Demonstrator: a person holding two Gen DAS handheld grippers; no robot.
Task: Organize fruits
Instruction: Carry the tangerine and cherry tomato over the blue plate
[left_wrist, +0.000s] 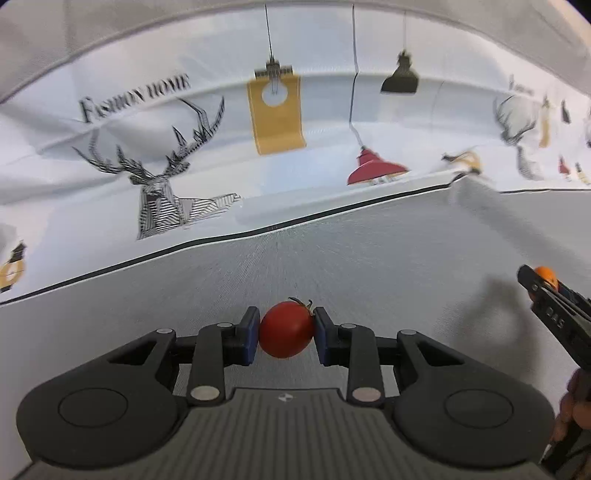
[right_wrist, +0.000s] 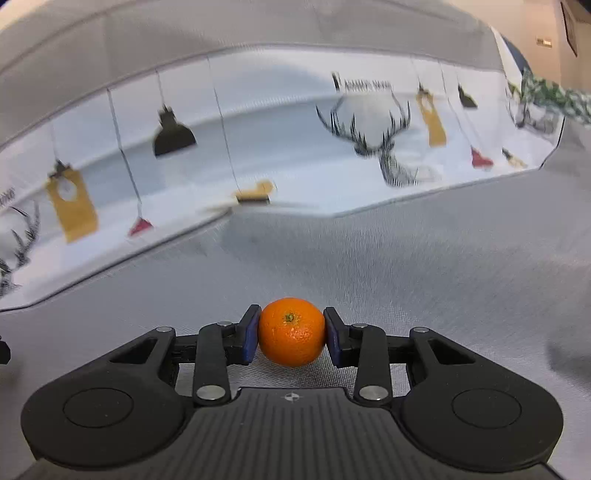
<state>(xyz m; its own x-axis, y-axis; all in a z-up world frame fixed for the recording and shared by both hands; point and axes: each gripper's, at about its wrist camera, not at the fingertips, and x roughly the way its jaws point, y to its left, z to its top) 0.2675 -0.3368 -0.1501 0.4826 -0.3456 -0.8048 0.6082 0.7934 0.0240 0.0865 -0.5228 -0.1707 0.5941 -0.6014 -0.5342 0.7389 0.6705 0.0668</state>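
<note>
A small red tomato (left_wrist: 285, 329) with a green stem sits between the blue pads of my left gripper (left_wrist: 284, 334), which is shut on it above the grey cloth. In the right wrist view a small orange (right_wrist: 291, 332), stem end facing the camera, is pinched by my right gripper (right_wrist: 291, 334), both pads pressing its sides. From the left wrist view the right gripper (left_wrist: 543, 284) shows at the right edge, with the orange (left_wrist: 546, 275) at its tip and a person's hand (left_wrist: 574, 406) behind it.
A grey woven cloth (left_wrist: 369, 266) covers the table. Behind it rises a white printed cloth (left_wrist: 221, 155) with deer heads, hanging lamps and lettering; its dark-edged hem (right_wrist: 424, 199) marks the far end of the grey surface.
</note>
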